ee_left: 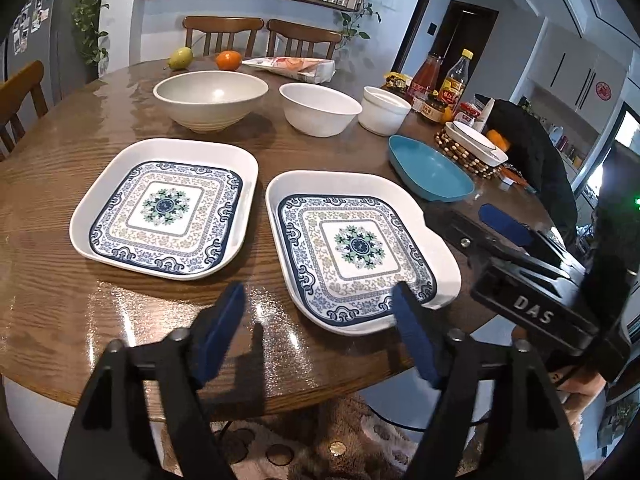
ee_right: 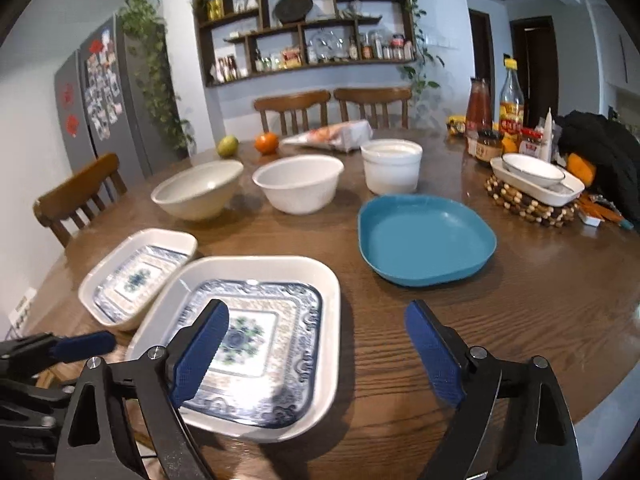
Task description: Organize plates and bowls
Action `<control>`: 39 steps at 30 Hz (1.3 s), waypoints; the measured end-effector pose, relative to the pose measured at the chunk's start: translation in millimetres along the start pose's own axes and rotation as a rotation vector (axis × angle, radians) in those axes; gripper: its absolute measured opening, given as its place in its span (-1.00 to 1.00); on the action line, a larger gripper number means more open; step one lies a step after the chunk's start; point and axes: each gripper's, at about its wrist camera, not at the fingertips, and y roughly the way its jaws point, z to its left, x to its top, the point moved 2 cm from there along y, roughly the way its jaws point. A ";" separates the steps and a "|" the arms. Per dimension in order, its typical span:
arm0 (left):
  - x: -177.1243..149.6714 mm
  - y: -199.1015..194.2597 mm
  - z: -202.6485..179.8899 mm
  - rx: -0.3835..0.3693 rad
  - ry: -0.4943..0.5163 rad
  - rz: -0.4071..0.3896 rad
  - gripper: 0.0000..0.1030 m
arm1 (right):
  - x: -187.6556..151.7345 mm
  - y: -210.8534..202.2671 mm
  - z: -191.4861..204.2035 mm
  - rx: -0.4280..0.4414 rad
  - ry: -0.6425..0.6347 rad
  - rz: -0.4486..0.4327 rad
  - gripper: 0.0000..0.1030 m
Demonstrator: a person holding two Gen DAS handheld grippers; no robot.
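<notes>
Two square white plates with blue patterns lie side by side on the wooden table: the left one (ee_left: 168, 208) (ee_right: 136, 276) and the right one (ee_left: 356, 252) (ee_right: 248, 344). A blue plate (ee_left: 430, 168) (ee_right: 426, 238) lies to their right. Behind stand a beige bowl (ee_left: 210, 98) (ee_right: 198, 188), a white bowl (ee_left: 318, 108) (ee_right: 298, 188) and a white ramekin (ee_left: 384, 110) (ee_right: 392, 164). My left gripper (ee_left: 318, 330) is open and empty at the table's near edge. My right gripper (ee_right: 316, 354) is open and empty over the right patterned plate's right rim; it also shows in the left wrist view (ee_left: 472, 224).
A white dish on a beaded trivet (ee_right: 536, 196) (ee_left: 472, 148), sauce bottles and jars (ee_right: 496, 120), a black bag (ee_right: 604, 156), a pear (ee_left: 180, 58), an orange (ee_left: 229, 60) and a snack packet (ee_left: 292, 68) stand at the back. Wooden chairs surround the table.
</notes>
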 end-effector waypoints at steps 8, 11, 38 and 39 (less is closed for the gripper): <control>1.0 -10.3 1.0 -0.002 -0.002 -0.046 0.74 | 4.4 -12.1 12.5 0.023 -0.024 -0.033 0.94; 1.6 -14.2 5.8 0.008 -0.014 -0.062 0.76 | 5.9 -12.8 12.9 0.029 -0.011 -0.033 0.94; 9.6 -43.1 101.3 0.214 -0.197 -0.144 0.79 | 22.8 19.2 51.3 0.111 0.108 0.043 0.99; 9.9 -43.1 106.3 0.215 -0.207 -0.141 0.79 | 23.6 22.4 54.4 0.117 0.111 0.051 0.99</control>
